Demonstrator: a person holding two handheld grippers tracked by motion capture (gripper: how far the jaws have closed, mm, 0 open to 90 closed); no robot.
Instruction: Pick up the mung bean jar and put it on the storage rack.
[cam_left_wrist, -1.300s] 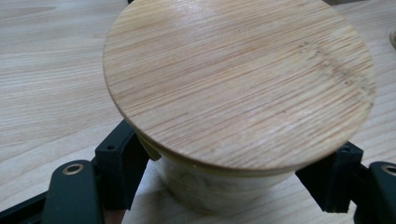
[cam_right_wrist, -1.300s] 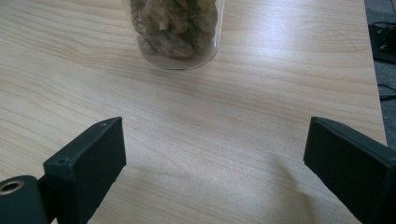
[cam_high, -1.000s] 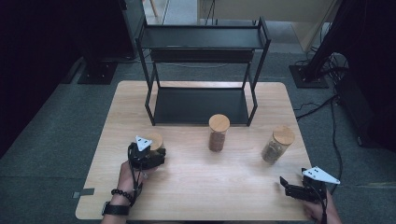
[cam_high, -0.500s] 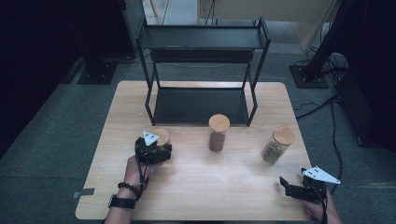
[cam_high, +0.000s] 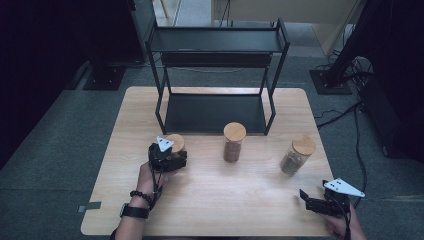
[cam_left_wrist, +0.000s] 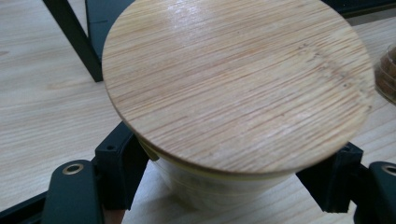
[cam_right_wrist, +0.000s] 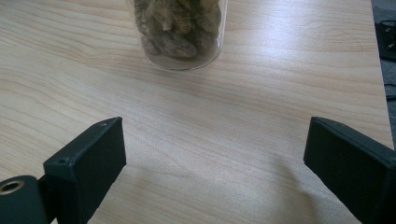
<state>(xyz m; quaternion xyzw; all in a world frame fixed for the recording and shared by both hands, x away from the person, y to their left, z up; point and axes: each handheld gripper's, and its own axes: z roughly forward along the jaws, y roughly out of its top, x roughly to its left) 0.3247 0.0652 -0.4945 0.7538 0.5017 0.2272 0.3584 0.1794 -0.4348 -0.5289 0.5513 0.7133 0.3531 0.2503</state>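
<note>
My left gripper is shut on a glass jar with a round bamboo lid, left of the table's middle. In the left gripper view the lid is close up, and both black jaws press the glass body just below it. Whether the jar rests on the table I cannot tell. My right gripper hovers open near the front right corner, with only bare tabletop between its wide jaws. Just ahead of it stands a jar of brown lumps, capped with bamboo.
A third bamboo-lidded jar holding something brown stands at the table's middle. Behind it a black two-tier metal rack takes up the back of the wooden table. The rack's front left leg is close to the held jar.
The left hand has carried its jar a little to the right, toward the rack's front. The right gripper has stayed where it was.
</note>
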